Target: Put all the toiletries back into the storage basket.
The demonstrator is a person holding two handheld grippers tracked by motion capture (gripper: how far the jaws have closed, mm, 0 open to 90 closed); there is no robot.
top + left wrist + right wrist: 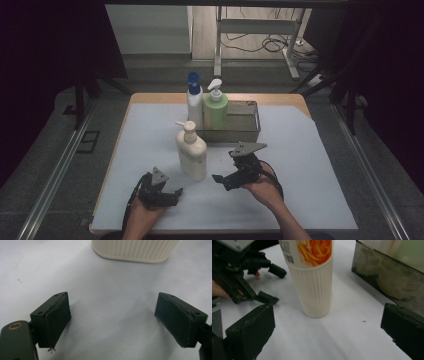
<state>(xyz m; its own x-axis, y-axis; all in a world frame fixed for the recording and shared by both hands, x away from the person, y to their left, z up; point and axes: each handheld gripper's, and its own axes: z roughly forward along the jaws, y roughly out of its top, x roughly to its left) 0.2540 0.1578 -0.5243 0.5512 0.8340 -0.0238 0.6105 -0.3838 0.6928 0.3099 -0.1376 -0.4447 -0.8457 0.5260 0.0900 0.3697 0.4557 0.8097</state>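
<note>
High view: cream bottle (pixel 192 151) upright on the white mat (pixel 300 150), just in front of the metal tray (pixel 242 131). Left gripper (pixel 176 194) near its front-left, right gripper (pixel 220 179) just to its right.

Left gripper view: jaws wide apart, empty; bottle base ahead, not touched.

Right gripper view: jaws spread, nothing between; bottle ahead, tray to its right.

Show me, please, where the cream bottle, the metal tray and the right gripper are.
cream bottle (pixel 192 156): high view, middle of its body.
metal tray (pixel 258 118): high view, right rim.
right gripper (pixel 224 181): high view, midway between its fingertips, beside the bottle.
</note>
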